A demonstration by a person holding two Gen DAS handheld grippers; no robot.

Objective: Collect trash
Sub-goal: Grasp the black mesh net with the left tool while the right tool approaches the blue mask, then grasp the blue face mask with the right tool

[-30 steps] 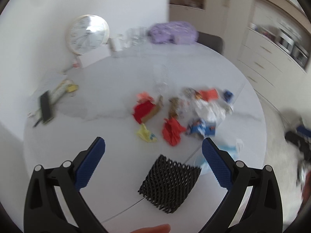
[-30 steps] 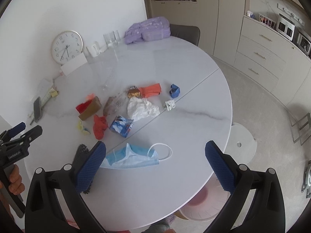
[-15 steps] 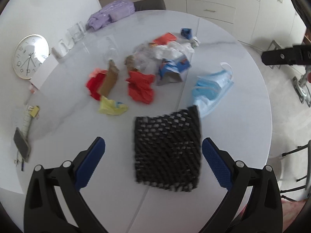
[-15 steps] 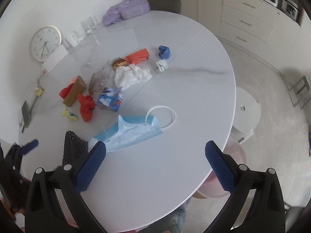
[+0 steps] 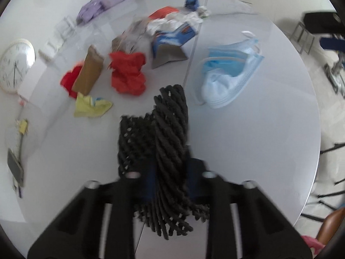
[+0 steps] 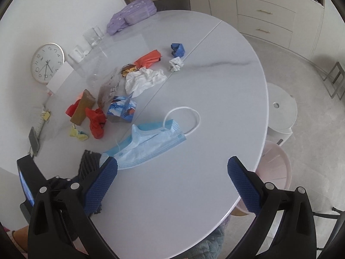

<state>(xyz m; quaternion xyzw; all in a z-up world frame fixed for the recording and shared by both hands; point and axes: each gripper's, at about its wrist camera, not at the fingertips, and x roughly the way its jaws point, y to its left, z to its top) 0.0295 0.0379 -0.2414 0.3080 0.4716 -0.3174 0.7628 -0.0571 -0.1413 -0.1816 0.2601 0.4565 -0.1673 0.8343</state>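
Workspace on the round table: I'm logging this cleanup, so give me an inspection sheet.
Surface: round white table, seam across it.
Job's things: black foam net; blue face mask; red crumpled paper; yellow wrapper; white tissue; blue carton.
Clutter: wall clock, glasses, purple bag, phone.
Grippers: left claw has just closed on the net; right claw open, empty, above the table.
Cables: nothing seen.
Surroundings: cabinets, pink bin beside the table.
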